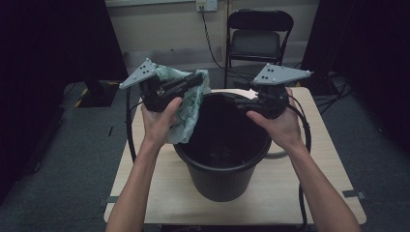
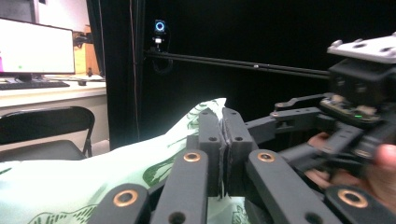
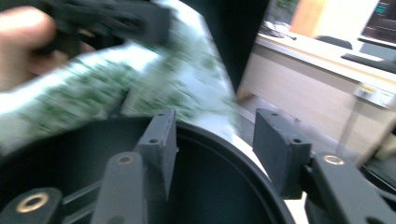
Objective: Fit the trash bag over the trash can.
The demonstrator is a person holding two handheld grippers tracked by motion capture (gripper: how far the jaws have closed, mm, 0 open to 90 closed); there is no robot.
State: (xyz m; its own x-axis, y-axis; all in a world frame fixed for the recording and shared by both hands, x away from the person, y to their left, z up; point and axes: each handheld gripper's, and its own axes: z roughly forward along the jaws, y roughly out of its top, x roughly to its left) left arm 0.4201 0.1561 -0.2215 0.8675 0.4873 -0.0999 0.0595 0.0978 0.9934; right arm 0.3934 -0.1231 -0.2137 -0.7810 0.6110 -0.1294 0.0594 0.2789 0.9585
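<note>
A black plastic bin (image 1: 222, 164) stands upright in the middle of the table. A pale green printed bag (image 1: 189, 104) hangs over the bin's far-left rim. My left gripper (image 1: 199, 79) is shut on the bag's upper edge; in the left gripper view the pads (image 2: 223, 140) are pressed together on the bag (image 2: 116, 163). My right gripper (image 1: 231, 98) is open over the bin's far rim (image 3: 224, 140), with the rim running between its fingers (image 3: 161, 140). The bag (image 3: 140, 79) shows blurred beyond them.
The wooden table (image 1: 309, 193) has bare top around the bin. A black folding chair (image 1: 256, 38) stands beyond the far edge. Cables loop off the table's right and left sides. Dark curtains flank the scene.
</note>
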